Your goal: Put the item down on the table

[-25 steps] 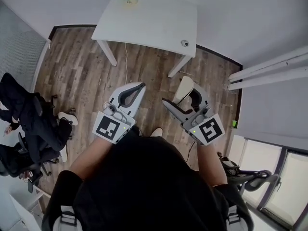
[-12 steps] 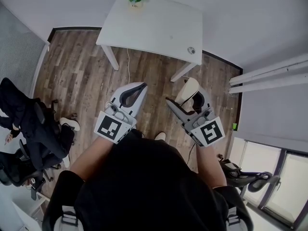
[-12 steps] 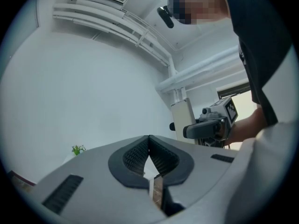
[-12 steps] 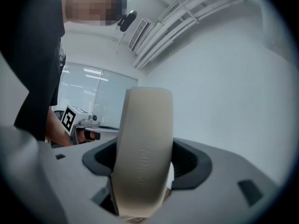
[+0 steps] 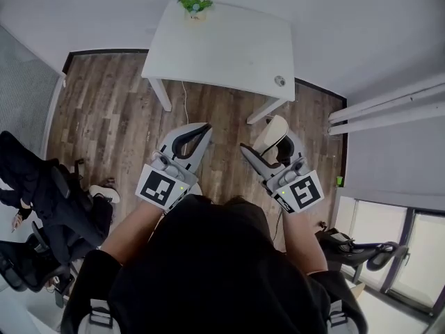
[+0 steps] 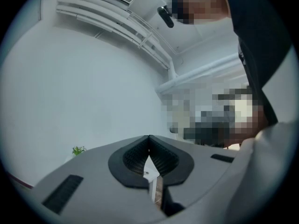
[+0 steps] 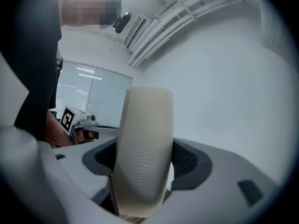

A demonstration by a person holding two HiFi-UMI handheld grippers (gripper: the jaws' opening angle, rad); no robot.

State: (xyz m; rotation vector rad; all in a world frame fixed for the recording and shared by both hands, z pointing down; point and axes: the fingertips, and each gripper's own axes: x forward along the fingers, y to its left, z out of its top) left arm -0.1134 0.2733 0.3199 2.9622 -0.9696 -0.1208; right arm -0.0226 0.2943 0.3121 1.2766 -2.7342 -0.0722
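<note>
A white table (image 5: 222,47) stands ahead on the wood floor, beyond both grippers. My right gripper (image 5: 268,145) is shut on a beige oblong case (image 5: 271,132), held in the air above the floor short of the table's near edge. In the right gripper view the case (image 7: 144,148) stands upright between the dark pads, with raised letters on its face, and hides most of the right gripper (image 7: 145,171). My left gripper (image 5: 201,127) is shut with nothing in it, level with the right one. Its jaws (image 6: 149,139) meet tip to tip in the left gripper view.
A small potted plant (image 5: 194,3) sits at the table's far edge, and a small round object (image 5: 279,81) lies near its right front corner. A cable (image 5: 183,96) hangs under the table. A black office chair with dark clothes (image 5: 49,200) stands at the left. White rails (image 5: 389,106) run at the right.
The table has drawn nearer in the head view and the chair at the left has slid back. Both grippers keep their pose, and the case stays in the right one.
</note>
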